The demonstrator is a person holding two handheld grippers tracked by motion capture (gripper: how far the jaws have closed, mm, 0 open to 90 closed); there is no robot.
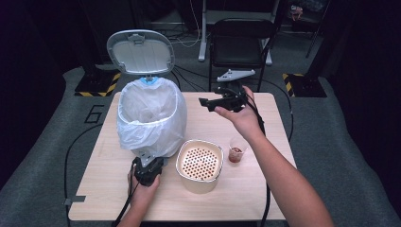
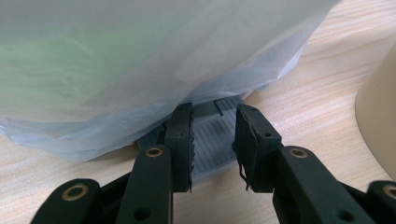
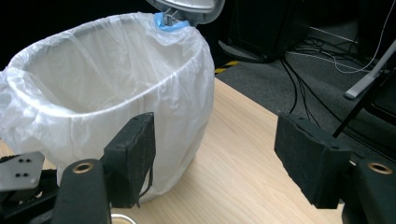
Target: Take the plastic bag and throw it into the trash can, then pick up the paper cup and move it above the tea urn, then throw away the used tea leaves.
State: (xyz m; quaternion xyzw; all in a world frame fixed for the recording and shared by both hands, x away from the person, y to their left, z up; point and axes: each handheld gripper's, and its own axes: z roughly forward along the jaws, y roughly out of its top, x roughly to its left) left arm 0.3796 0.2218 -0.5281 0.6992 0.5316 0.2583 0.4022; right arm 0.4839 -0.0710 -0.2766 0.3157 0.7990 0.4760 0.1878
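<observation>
The bin (image 1: 150,116) stands at 9 o'clock on the table (image 1: 104,184); the left hand-held gripper (image 2: 214,140) clamps its pedal (image 2: 212,140), lid up; keep pressing; the right hand-held gripper (image 3: 215,158), jaws apart and holding nothing, should fetch the cup (image 1: 236,150).

White bag (image 1: 150,116), grey lid (image 1: 140,51), blue clip (image 3: 164,21); cream pot (image 1: 199,165), dotted insert; black grippers.
</observation>
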